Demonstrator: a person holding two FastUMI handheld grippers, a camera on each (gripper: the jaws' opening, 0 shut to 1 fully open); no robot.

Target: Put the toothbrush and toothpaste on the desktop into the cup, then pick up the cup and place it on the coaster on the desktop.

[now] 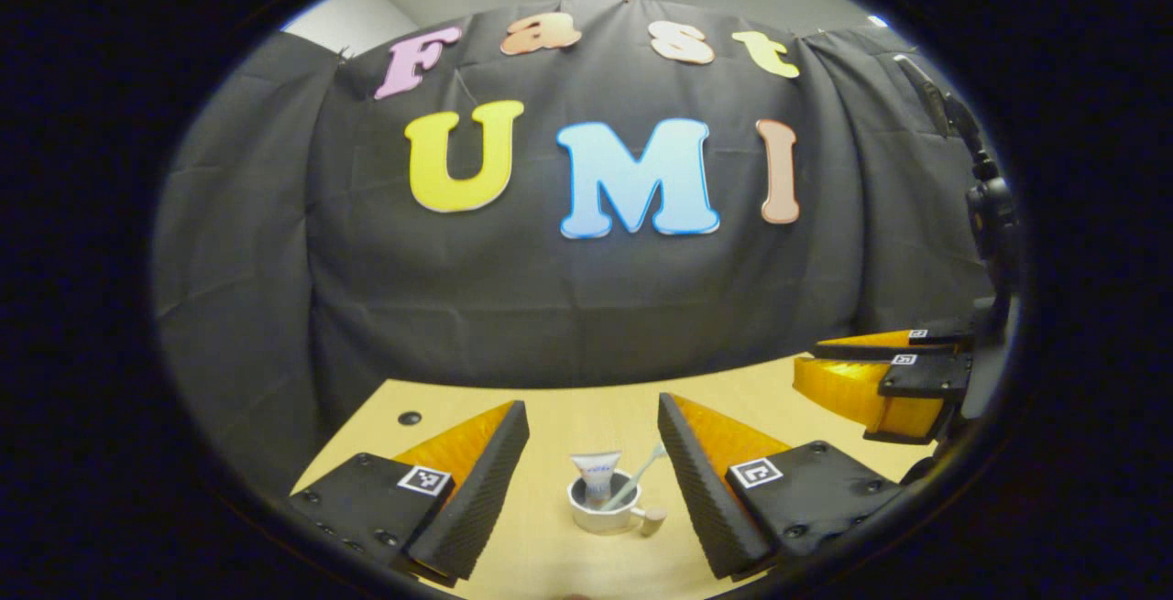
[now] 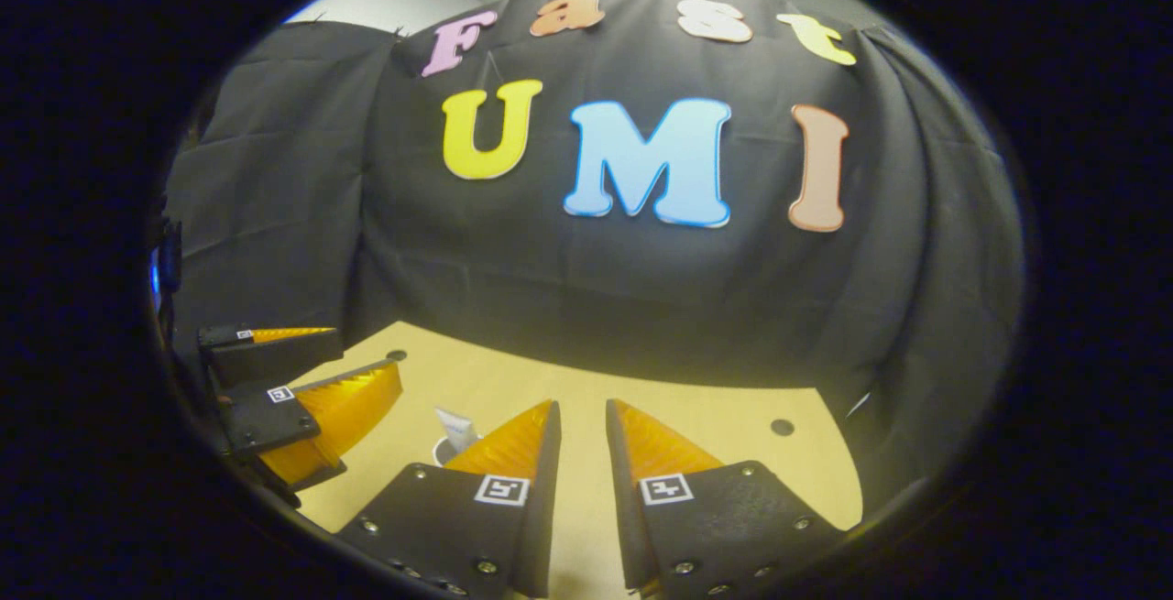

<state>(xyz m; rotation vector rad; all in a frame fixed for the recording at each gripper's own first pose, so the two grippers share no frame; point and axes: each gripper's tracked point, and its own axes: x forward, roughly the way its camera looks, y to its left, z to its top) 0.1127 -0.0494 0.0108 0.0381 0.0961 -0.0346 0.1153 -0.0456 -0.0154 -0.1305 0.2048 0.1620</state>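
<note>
Cup (image 1: pixel 605 513): white, standing on my desktop (image 1: pixel 586 408), with the toothpaste (image 1: pixel 597 476) and toothbrush (image 1: pixel 639 476) upright inside; handle stub to its right. In my left gripper view it sits between and beyond the left gripper (image 1: pixel 594 440), whose fingers are spread wide around nothing. Right gripper (image 2: pixel 579 435): fingers at a narrow gap, empty; its view catches just the tube's top past its left finger. Bare desktop lies around the cup. Tube print too small to read.
</note>
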